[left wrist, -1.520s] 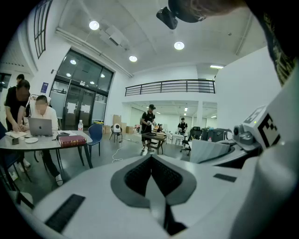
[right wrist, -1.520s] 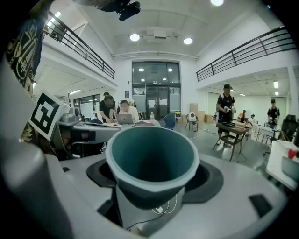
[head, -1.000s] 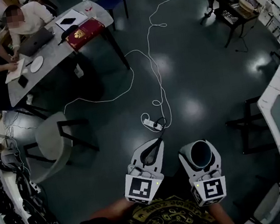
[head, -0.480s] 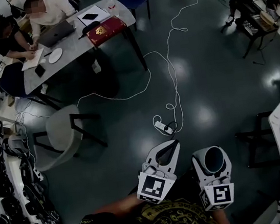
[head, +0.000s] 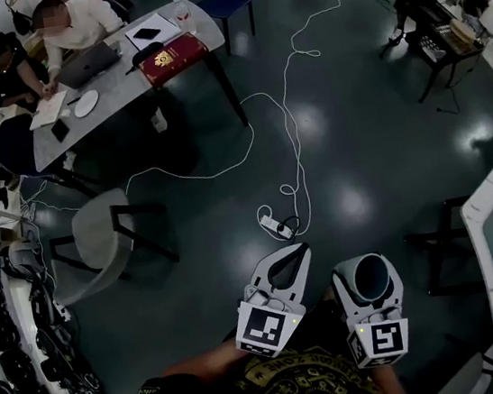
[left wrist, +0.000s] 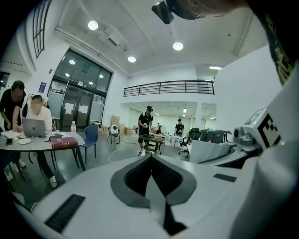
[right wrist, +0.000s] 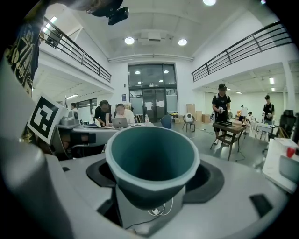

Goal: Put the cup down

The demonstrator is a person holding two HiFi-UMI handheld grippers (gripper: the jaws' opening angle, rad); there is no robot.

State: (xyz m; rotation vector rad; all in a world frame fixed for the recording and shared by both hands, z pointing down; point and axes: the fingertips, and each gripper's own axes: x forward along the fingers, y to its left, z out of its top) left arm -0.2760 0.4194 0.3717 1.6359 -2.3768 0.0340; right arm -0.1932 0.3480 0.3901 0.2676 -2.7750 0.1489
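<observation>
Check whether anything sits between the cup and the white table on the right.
Yes. What looks like a dark chair stands on the floor between the cup, clamped in the right gripper, and the table.

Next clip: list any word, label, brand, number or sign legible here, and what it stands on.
No text is legible.
Left tongs, marker cube: black-and-white square pattern, no letters.
Right tongs, marker cube: likewise.
Red book: gold emblem, too small to read.
Shirt: gold print, unreadable.
Cup: no print shows.
</observation>
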